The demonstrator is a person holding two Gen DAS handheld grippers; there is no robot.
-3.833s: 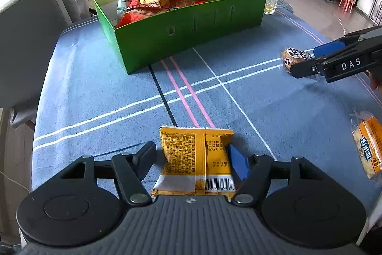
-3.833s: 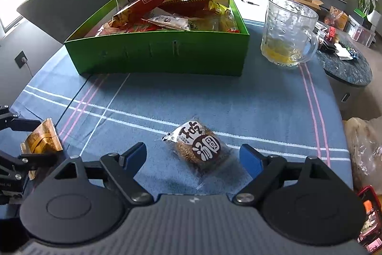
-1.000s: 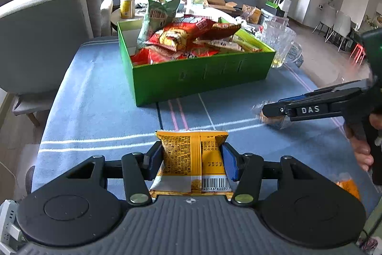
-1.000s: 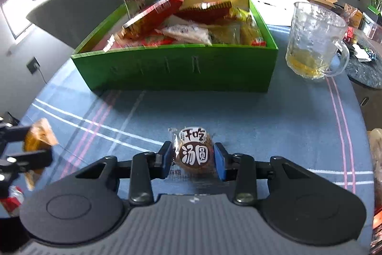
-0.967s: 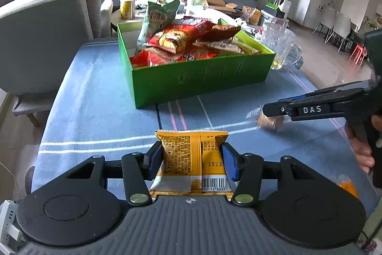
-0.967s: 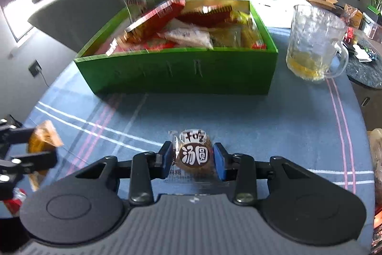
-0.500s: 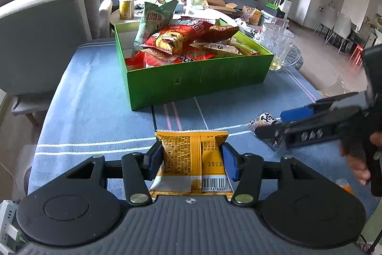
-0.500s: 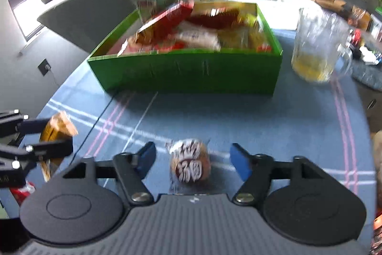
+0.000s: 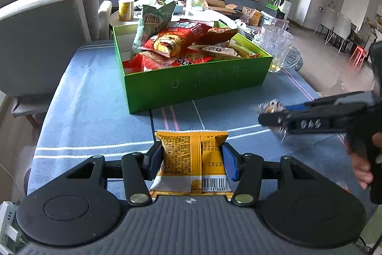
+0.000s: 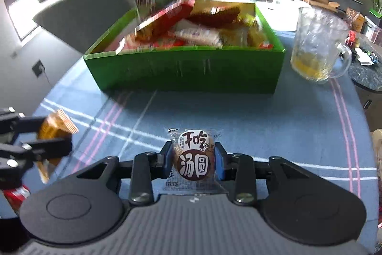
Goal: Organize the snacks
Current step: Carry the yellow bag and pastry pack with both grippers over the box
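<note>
My left gripper is shut on a yellow snack packet and holds it above the blue tablecloth. My right gripper is shut on a round brown cookie packet, also lifted off the cloth. A green box full of snack bags stands ahead of both grippers; it also shows in the right wrist view. The right gripper shows blurred at the right of the left wrist view. The left gripper with its yellow packet shows at the left of the right wrist view.
A glass mug with yellow liquid stands right of the box. A grey sofa is behind the table on the left. Another snack packet lies at the lower left. A side table with a yellow can is behind the box.
Half a second ago my right gripper was open around the cookie packet; now it is shut on it again and lifted. The left gripper keeps holding the yellow packet, raised slightly.
</note>
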